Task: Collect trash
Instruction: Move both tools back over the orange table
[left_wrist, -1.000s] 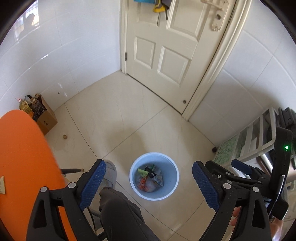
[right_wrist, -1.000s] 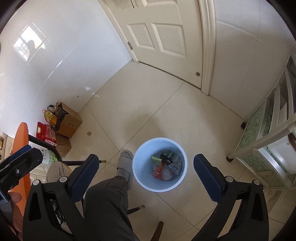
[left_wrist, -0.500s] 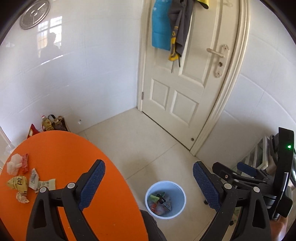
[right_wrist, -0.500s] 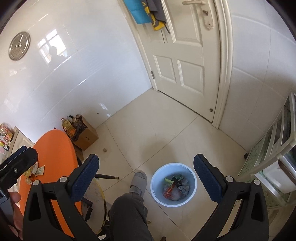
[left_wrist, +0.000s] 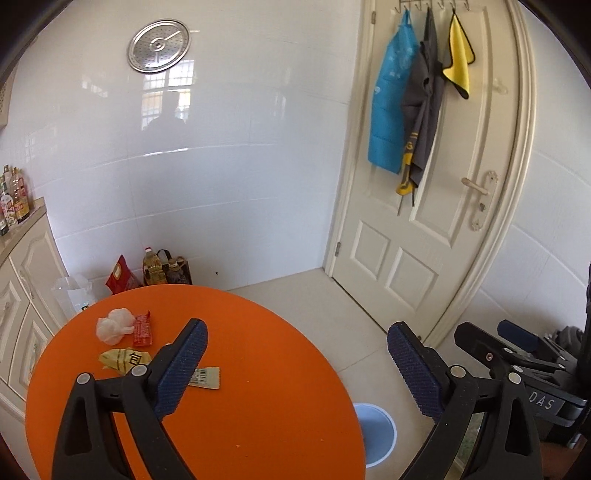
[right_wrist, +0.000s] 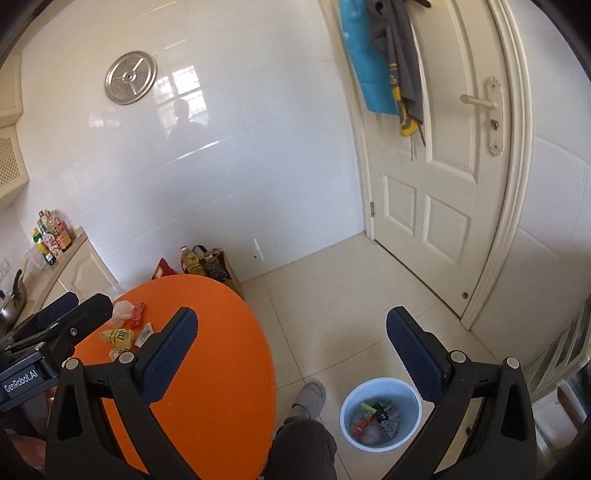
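Your left gripper (left_wrist: 295, 354) and right gripper (right_wrist: 291, 339) both hang spread wide, ribbed blue pads holding nothing. The trash sits at left of frame on the smooth round orange table (left_wrist: 258, 406): a crumpled white wad (left_wrist: 112, 325), a glossy red wrapper (left_wrist: 142, 328), a yellow wrapper (left_wrist: 123, 358). The round pale-blue bin (right_wrist: 380, 413) at lower right holds wrappers; your slippered foot (right_wrist: 310, 395) stands just beside it.
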